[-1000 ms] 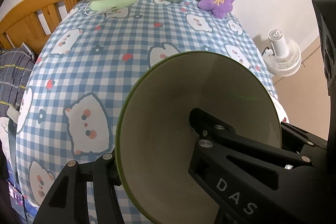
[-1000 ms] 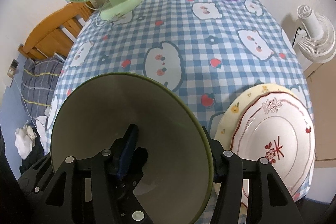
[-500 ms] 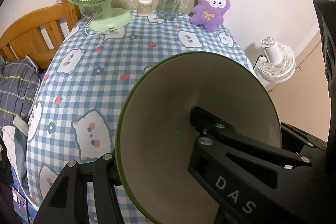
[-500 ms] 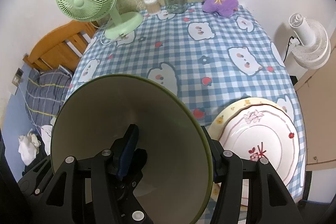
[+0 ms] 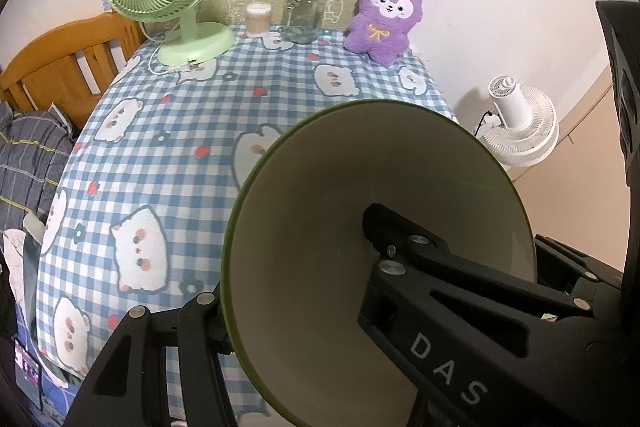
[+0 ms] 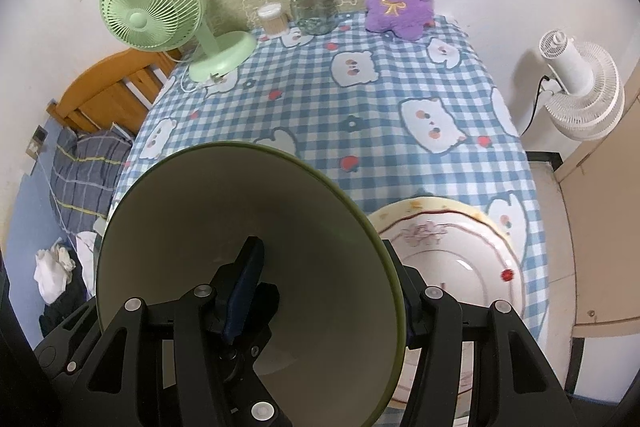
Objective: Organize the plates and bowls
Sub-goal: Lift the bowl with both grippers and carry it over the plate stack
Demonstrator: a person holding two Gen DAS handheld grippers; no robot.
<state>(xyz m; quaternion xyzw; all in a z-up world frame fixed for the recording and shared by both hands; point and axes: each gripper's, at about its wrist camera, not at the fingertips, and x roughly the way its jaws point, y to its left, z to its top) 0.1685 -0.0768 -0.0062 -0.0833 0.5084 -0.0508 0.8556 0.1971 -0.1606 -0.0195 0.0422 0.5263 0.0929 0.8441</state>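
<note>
Green-rimmed bowl point(image 5: 320, 227) is clamped by its wall between both grippers: left gripper point(image 5: 292, 267) and right gripper point(image 6: 332, 283) are each closed on it, above the plate point(image 6: 472, 267).

Bedroom: wooden bed frame point(image 5: 60, 67), bedding point(image 5: 28, 155)

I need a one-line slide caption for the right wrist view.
Right gripper clamps the rim of a green bowl above stacked plates on a checked tablecloth.
</note>
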